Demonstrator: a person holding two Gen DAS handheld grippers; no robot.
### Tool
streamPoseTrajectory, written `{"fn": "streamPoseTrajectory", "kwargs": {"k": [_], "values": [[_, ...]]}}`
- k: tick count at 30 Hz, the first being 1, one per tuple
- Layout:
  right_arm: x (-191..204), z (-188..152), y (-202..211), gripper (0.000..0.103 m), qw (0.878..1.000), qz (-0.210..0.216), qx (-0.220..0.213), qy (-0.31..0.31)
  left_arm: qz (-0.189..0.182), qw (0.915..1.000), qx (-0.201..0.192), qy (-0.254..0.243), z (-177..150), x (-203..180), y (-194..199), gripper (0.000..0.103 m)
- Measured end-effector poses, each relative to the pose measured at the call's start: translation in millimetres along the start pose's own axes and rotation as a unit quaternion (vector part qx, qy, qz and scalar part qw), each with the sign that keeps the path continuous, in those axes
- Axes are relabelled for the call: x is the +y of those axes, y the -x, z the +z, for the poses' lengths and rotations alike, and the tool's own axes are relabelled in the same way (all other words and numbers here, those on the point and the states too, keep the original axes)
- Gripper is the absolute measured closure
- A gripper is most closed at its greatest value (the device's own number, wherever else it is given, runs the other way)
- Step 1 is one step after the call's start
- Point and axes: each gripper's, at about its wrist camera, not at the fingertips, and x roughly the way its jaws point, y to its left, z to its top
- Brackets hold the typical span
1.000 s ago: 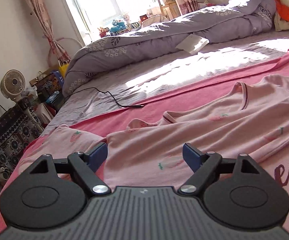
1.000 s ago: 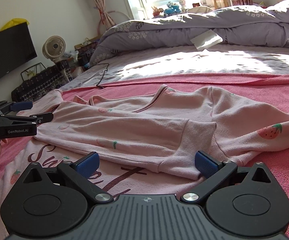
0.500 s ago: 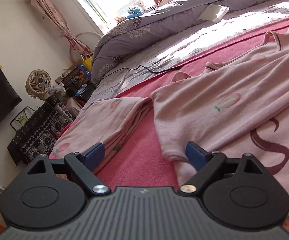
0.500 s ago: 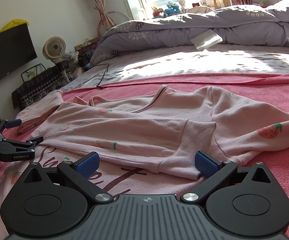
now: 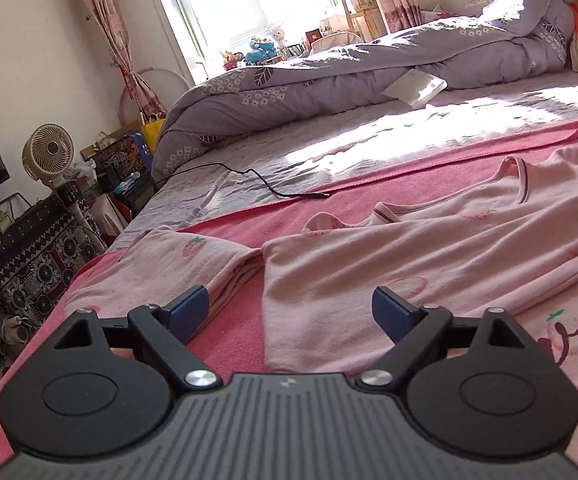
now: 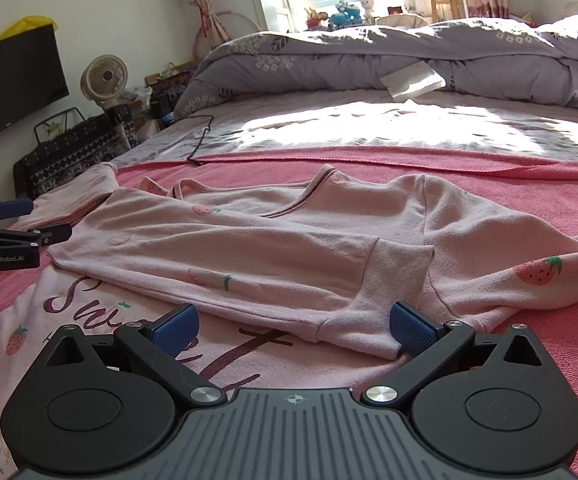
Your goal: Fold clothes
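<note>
We find the left tongs (image 5: 289, 312) released, shifted back to the pale pink strawberry-print shirt's (image 5: 409, 264) folded edge; right tongs (image 6: 293, 324) released, unmoved.

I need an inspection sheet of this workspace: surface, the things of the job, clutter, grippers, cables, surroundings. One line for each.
Surface: bed with a pink blanket spread over its near part.
Job's things: pink top lying flat, one sleeve folded across the front; a second pink garment lies to its left.
Clutter: white paper beside the rumpled grey quilt.
Grippers: left gripper open, over the top's side edge; right gripper open, sleeve cuff between the fingers, not pinched.
Cables: black cable on the grey sheet, its end on the blanket's edge.
Surroundings: fan, window, curtain, toys on the sill.
</note>
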Motion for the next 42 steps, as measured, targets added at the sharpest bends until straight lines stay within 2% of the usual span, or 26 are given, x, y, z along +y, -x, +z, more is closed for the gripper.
{"fn": "streamPoseTrajectory", "kwargs": {"k": [2, 3, 7, 9, 11, 13, 14, 16, 20, 22, 24, 26, 28, 30, 32, 35, 38, 41, 42], "values": [[0.7, 0.3, 0.7, 0.000, 1.000, -0.003, 0.002, 0.003, -0.019, 0.9993, 0.033, -0.005, -12.8, -7.3, -20.3, 0.012], [1.1, 0.7, 0.3, 0.000, 1.000, -0.004, 0.005, 0.005, -0.026, 0.9992, 0.028, 0.007, -18.2, -5.9, -23.3, 0.011], [10.4, -0.5, 0.1, 0.000, 0.999, -0.020, 0.024, 0.040, -0.064, 0.9940, 0.051, 0.073, -19.4, 16.2, -30.2, 0.004], [19.3, -2.4, 0.5, 0.000, 0.994, -0.033, 0.049, 0.093, -0.079, 0.9905, 0.057, 0.098, -22.0, 22.2, -32.8, 0.003], [21.4, -0.6, 3.2, 0.000, 0.989, -0.030, 0.066, 0.132, -0.089, 0.9877, 0.060, 0.114, -24.6, 25.3, -34.0, 0.003], [14.0, 13.5, 2.0, 0.000, 0.984, -0.012, 0.116, 0.132, -0.088, 0.9877, 0.059, 0.114, -25.1, 25.1, -32.9, 0.003], [9.9, 22.3, 3.4, 0.000, 0.985, -0.014, 0.128, 0.111, -0.090, 0.9873, 0.059, 0.117, -24.9, 25.3, -33.4, 0.003], [9.9, 41.9, 9.7, 0.000, 0.990, -0.034, 0.116, 0.075, -0.097, 0.9852, 0.060, 0.128, -25.7, 28.0, -34.2, 0.003], [48.8, 76.6, -0.6, 0.000, 0.990, -0.014, 0.038, 0.133, -0.118, 0.9787, 0.057, 0.158, -27.7, 35.7, -36.2, 0.002], [79.8, 82.6, -24.5, 0.000, 0.984, -0.025, 0.029, 0.172, -0.122, 0.9773, 0.054, 0.164, -28.7, 37.3, -35.2, 0.002], [115.2, 79.4, -57.5, 0.000, 0.978, -0.018, 0.018, 0.209, -0.122, 0.9773, 0.054, 0.165, -28.6, 36.8, -34.8, 0.002], [142.9, 68.4, -89.4, 0.000, 0.970, -0.008, 0.033, 0.240, -0.120, 0.9773, 0.054, 0.166, -28.2, 36.7, -34.8, 0.002], [152.7, 52.8, -109.2, 0.000, 0.962, -0.031, 0.054, 0.265, -0.121, 0.9771, 0.054, 0.166, -27.9, 36.6, -34.8, 0.002], [136.5, 45.4, -101.8, 0.000, 0.969, -0.021, 0.041, 0.242, -0.120, 0.9774, 0.054, 0.165, -27.9, 36.2, -34.8, 0.002], [109.1, 44.7, -90.2, 0.000, 0.977, -0.036, 0.053, 0.203, -0.120, 0.9776, 0.055, 0.164, -27.6, 36.1, -34.7, 0.001], [47.7, 36.6, -60.4, 0.000, 0.982, -0.103, 0.053, 0.150, -0.119, 0.9777, 0.055, 0.164, -27.3, 35.8, -35.1, 0.001], [-16.0, 25.0, -24.9, 0.000, 0.979, -0.174, 0.044, 0.101, -0.118, 0.9781, 0.055, 0.162, -27.6, 35.7, -35.6, 0.001], [-49.8, 12.7, -1.3, 0.000, 0.989, -0.129, 0.035, 0.058, -0.119, 0.9782, 0.056, 0.161, -27.9, 36.5, -36.5, 0.000], [-48.3, 11.9, -0.1, 0.000, 0.989, -0.130, 0.032, 0.061, -0.119, 0.9782, 0.056, 0.161, -28.2, 36.9, -36.6, 0.000]]}}
